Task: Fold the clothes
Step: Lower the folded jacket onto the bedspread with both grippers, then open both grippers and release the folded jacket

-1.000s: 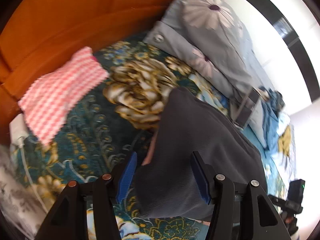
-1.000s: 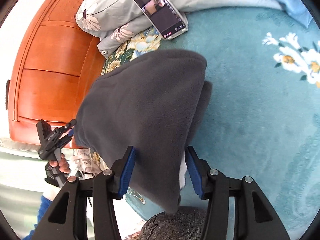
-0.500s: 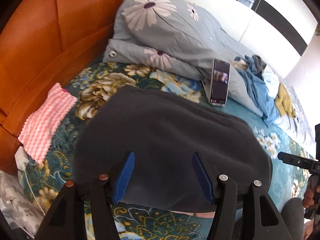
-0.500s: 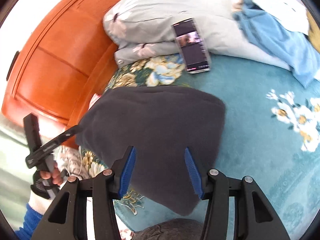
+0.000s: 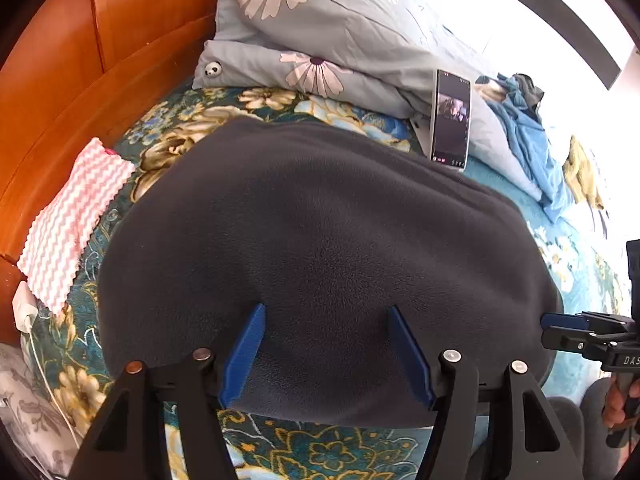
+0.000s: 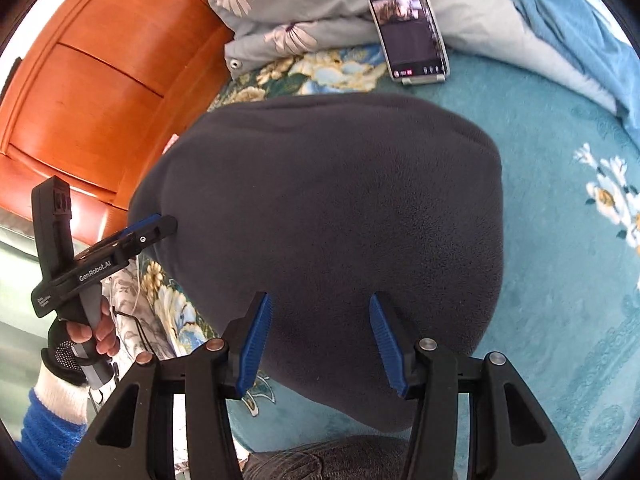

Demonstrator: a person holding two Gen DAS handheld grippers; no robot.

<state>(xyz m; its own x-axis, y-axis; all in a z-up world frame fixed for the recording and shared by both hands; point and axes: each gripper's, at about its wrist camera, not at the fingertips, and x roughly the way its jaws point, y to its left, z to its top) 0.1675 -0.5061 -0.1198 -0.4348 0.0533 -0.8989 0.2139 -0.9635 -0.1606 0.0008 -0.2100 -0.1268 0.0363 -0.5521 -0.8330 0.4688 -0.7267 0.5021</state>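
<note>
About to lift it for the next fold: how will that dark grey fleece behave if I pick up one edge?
The dark grey fleece will probably flop and drape: it lies in soft rounded folds. Its napped surface likely grips the fingers rather than slipping. It looks thick, so fairly bulky.

An orange wooden headboard (image 5: 100,60) backs the floral teal bedspread (image 6: 560,208) in bright daylight.

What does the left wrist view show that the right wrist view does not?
Only the left wrist view shows the pink zigzag cloth beside the headboard, the white charger and the yellow garment. Only the right wrist view shows the gloved hand holding the left gripper, plus a blue sleeve. Both show the dark grey fleece lying flat on the bed, the phone, the flowered pillows and the wooden headboard.
</note>
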